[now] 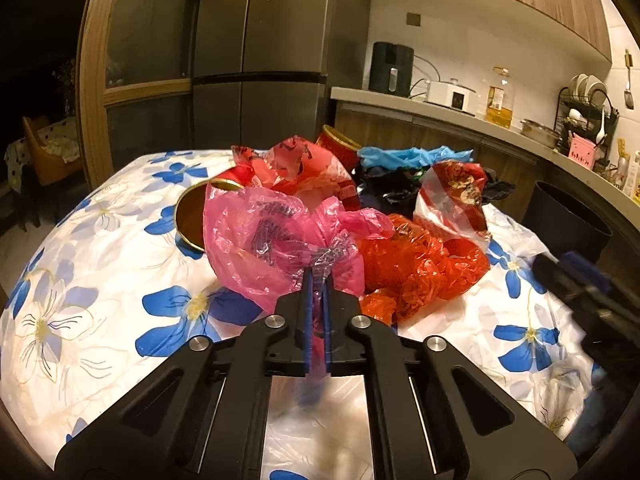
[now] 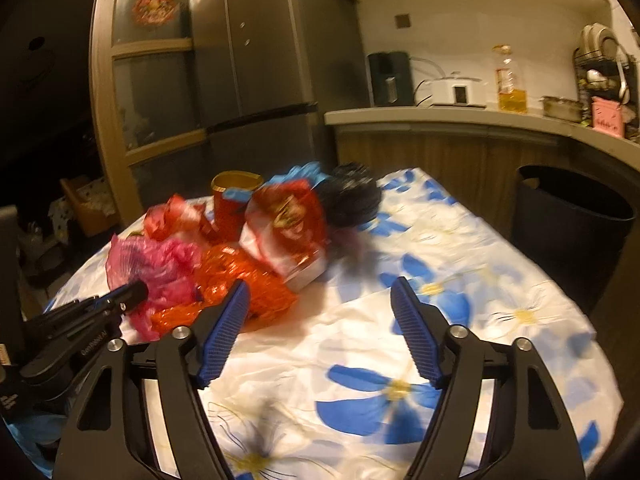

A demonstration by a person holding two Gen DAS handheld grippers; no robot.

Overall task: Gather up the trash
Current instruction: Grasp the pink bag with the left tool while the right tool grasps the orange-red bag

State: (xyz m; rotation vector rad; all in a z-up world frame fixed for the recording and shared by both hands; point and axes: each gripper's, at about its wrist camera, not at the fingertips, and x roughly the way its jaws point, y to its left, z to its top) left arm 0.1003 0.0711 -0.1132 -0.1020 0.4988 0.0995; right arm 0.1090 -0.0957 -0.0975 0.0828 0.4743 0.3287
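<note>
The left gripper is pinching a fold of the pink plastic bag, its blue pads squeezed nearly together on the thin film. The pink bag is sitting at the near-left edge of the trash pile, on the flowered tablecloth. Just right of the pink bag, an orange crinkled bag is lying, and behind that a red-and-clear printed bag. Behind the pink bag, a gold-rimmed can is lying on its side, and a red cup is standing further back beside blue and black bags. The black bin is waiting well to the right of the pink bag, off the table's edge.

The right gripper is hanging with its jaws wide apart and nothing between them, over bare cloth just right of the orange bag.

The risks are looking plain. The left pads are gripping only a thin fold, so the film could slip free on lifting. The pink bag is lying against the can and the orange bag, so pulling it could drag or roll either one. The right pads could also catch the tablecloth instead of a bag.
</note>
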